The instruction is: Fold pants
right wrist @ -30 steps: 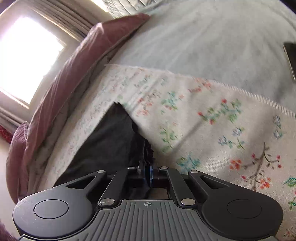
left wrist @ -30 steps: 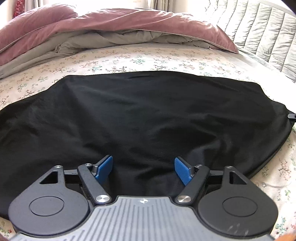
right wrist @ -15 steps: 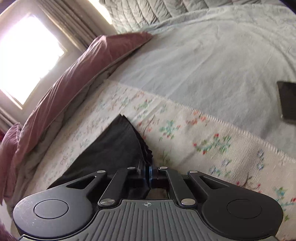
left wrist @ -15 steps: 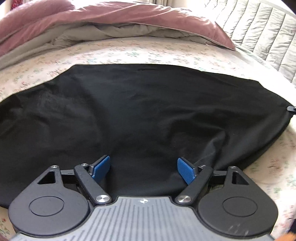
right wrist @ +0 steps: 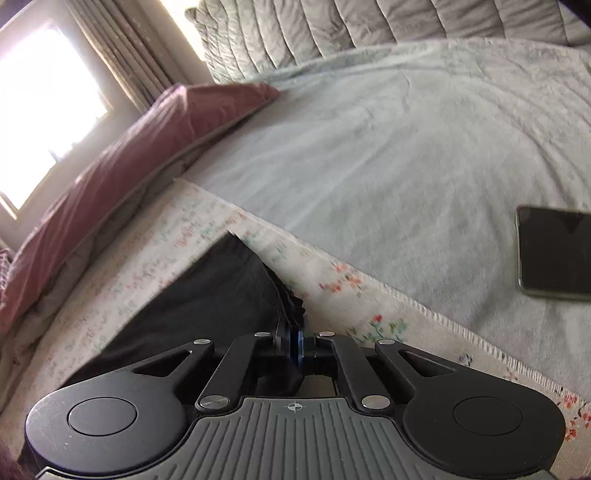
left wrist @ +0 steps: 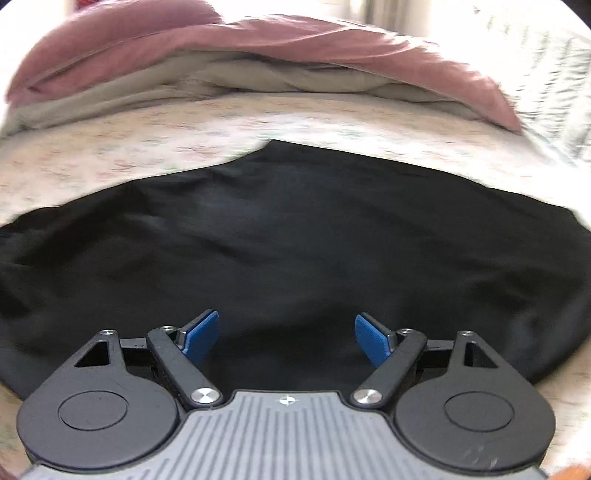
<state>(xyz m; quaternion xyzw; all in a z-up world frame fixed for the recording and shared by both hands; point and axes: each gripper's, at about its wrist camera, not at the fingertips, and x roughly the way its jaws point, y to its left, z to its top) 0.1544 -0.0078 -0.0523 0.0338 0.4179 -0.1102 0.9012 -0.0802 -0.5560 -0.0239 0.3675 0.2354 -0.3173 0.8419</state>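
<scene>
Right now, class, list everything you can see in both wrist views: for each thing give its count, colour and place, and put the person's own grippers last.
pants: one, black, spread flat on the floral sheet; one gathered edge pinched at the right gripper.
floral sheet: one, cream with small flowers, under the pants.
duvet: one, dusty pink with a grey underside, bunched beyond the pants.
blanket: one, pale grey-green, beside the floral sheet.
phone: one, dark, lying on the blanket.
headboard: one, grey quilted, at the far end of the bed.
curtain: one, beige, beside the bright window.
left gripper: one, black with blue pads, over the pants, jaws wide open, holding nothing.
right gripper: one, black, shut on the pants' edge.
</scene>
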